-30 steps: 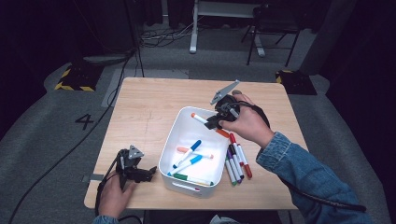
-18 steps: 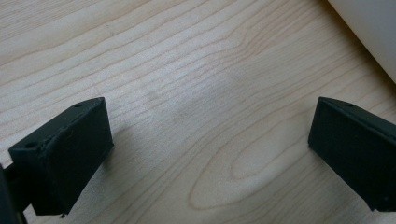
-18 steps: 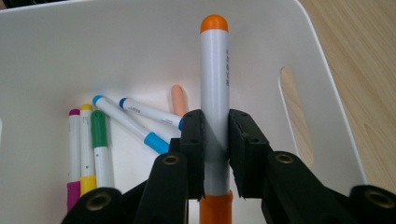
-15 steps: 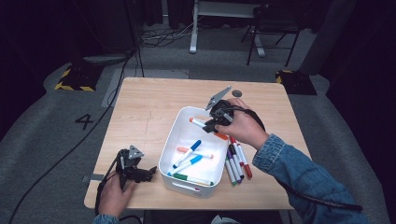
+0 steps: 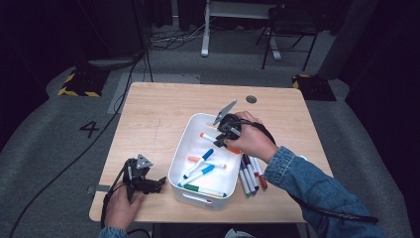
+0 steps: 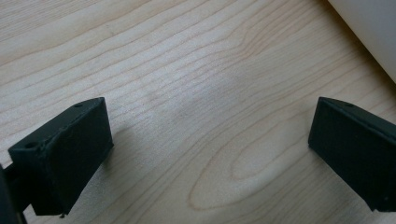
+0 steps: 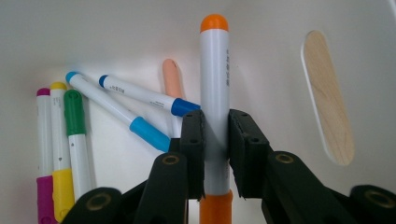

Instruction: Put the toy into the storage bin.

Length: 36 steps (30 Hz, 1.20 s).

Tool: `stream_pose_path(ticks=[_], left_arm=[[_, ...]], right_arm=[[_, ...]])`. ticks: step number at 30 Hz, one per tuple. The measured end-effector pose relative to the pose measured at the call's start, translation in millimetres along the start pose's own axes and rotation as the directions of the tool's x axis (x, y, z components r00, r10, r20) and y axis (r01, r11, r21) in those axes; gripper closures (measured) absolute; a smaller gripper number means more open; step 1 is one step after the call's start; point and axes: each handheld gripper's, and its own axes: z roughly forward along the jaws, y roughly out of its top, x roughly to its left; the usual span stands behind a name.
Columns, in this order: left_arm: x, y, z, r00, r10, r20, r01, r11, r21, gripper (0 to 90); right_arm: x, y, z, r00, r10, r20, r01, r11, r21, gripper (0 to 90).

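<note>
High view: right tool (image 5: 224, 135), clamped on orange marker (image 5: 210, 136), lower into white bin (image 5: 184, 148) than before; left tool (image 5: 159, 182) apart.

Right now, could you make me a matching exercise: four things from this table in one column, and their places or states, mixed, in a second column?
1. orange marker
2. left gripper
3. green marker
4. purple marker

a. lies in the bin
b. on the table beside the bin
c. clamped in the right gripper
d. jaws open over bare wood

Pairs: 1-c, 2-d, 3-a, 4-b
</note>
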Motion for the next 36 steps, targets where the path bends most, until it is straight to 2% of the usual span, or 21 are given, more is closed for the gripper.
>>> stream_pose_path(ticks=[6,7,8,9,11,12,13,16,17,20,25,36], left_arm=[[0.0,0.0,0.0,1.0,0.0,0.001,0.0,1.0,0.0,0.0],[0.0,0.0,0.0,1.0,0.001,0.003,-0.001,1.0,0.001,0.0],[0.0,0.2,0.2,1.0,-0.001,0.0,0.001,1.0,0.0,0.0],[0.1,0.3,0.3,1.0,0.001,0.001,-0.001,1.0,0.0,0.0],[0.3,0.5,0.5,1.0,0.004,0.0,-0.004,1.0,-0.003,0.0],[0.2,0.4,0.5,1.0,0.003,0.002,-0.003,1.0,-0.003,0.0],[0.2,0.5,0.6,1.0,0.003,0.003,-0.003,1.0,-0.002,0.0],[0.3,0.5,0.6,1.0,0.004,0.006,-0.004,1.0,-0.001,0.0],[0.4,0.5,0.6,1.0,0.005,0.004,-0.005,1.0,-0.002,0.0],[0.1,0.4,0.5,1.0,0.001,0.004,-0.001,1.0,-0.002,0.0],[0.4,0.5,0.6,1.0,0.005,0.004,-0.005,1.0,-0.002,0.0],[0.4,0.5,0.6,1.0,0.005,0.004,-0.005,1.0,-0.002,0.0]], right_arm=[[2.2,-0.3,9.8,0.9999,-0.01,0.012,0.009,0.999,0.041,74.8],[3.1,-0.4,10.2,0.9999,-0.006,0.016,0.005,0.998,0.063,68.8],[3.5,-1.0,11.6,0.9996,-0.013,0.025,0.011,0.998,0.062,60.7],[4.0,-2.1,11.4,0.9996,-0.013,0.025,0.012,1.0,0.027,54.4],[4.4,-3.5,7.9,0.9995,-0.015,0.027,0.015,1.0,-0.005,50.0],[6.4,-4.5,3.0,0.9995,0.011,0.03,-0.011,1.0,-0.009,48.3],[5.9,-5.0,0.6,0.9994,0.007,0.034,-0.006,1.0,-0.025,48.4],[6.5,-8.4,-11.2,0.9989,0.039,0.025,-0.038,0.998,-0.049,48.6],[6.4,-9.2,-13.3,0.9992,0.033,0.023,-0.032,0.998,-0.061,48.6],[9.0,-13.4,-24.1,0.999,0.037,0.024,-0.035,0.996,-0.082,49.0],[11.0,-21.9,-37.8,0.9973,0.069,0.023,-0.067,0.992,-0.104,49.4],[2.9,-58.6,-69.0,0.9883,0.147,0.039,-0.14,0.979,-0.148,49.8]])
